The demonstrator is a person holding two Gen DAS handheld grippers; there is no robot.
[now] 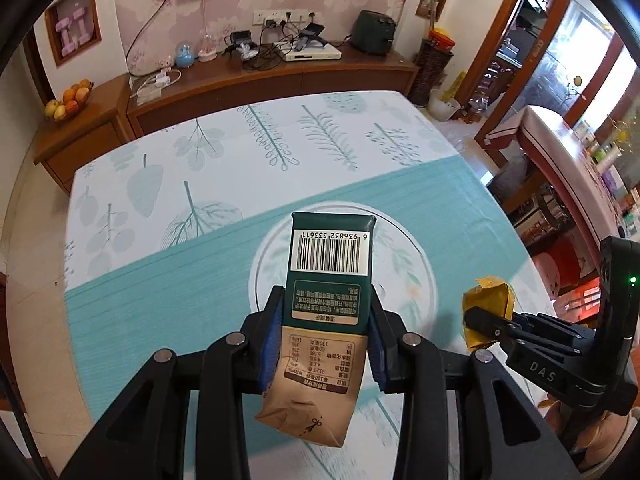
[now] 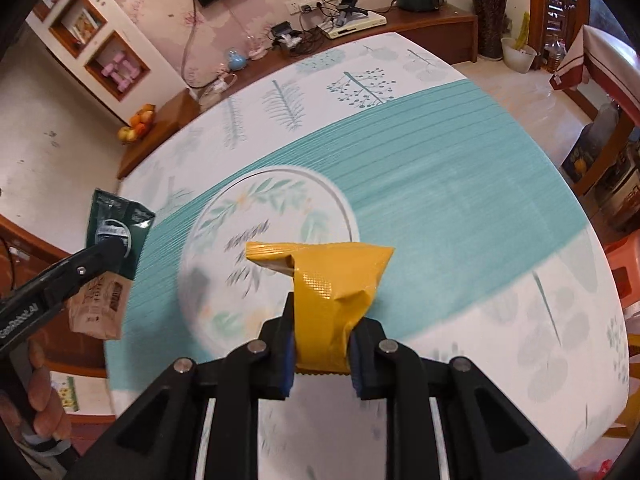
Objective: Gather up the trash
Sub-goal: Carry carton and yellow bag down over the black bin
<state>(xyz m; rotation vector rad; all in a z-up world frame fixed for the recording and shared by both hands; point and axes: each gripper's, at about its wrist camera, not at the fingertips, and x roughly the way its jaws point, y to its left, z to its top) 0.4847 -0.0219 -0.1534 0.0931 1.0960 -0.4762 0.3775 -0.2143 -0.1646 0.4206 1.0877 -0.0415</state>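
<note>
Two pieces of trash are in hand at once, one per tool, both held above the surface (image 1: 168, 312), which wears a teal and white leaf-print cloth.

The left tool (image 1: 326, 336) is clamped on a green and tan drink carton (image 1: 326, 280). Its blue pads press the two narrow sides at about mid-height, so the barcode end sticks out toward 12 o'clock in the left wrist view and the crumpled tan end hangs back toward 6 o'clock. Gripping across the narrow, stiffer sides probably keeps the emptied box from folding or slipping.

The right tool (image 2: 322, 354) is nearly closed on a crumpled yellow wrapper (image 2: 336, 276). The pads pinch its lower end, and the loose, puffed part fans out ahead toward 12 o'clock. A thin foil like this needs the jaws almost together to be caught at all, which fits how narrow the gap looks.

In the left wrist view the right tool and its wrapper show at 3 o'clock; in the right wrist view the left tool and carton sit at 9 o'clock, with the person's hand (image 2: 40, 404) below at 8 o'clock. The two loads stay apart, not touching.

No bin is visible in either view, so the drop-off point cannot be told. The cloth beneath looks free of other litter.
</note>
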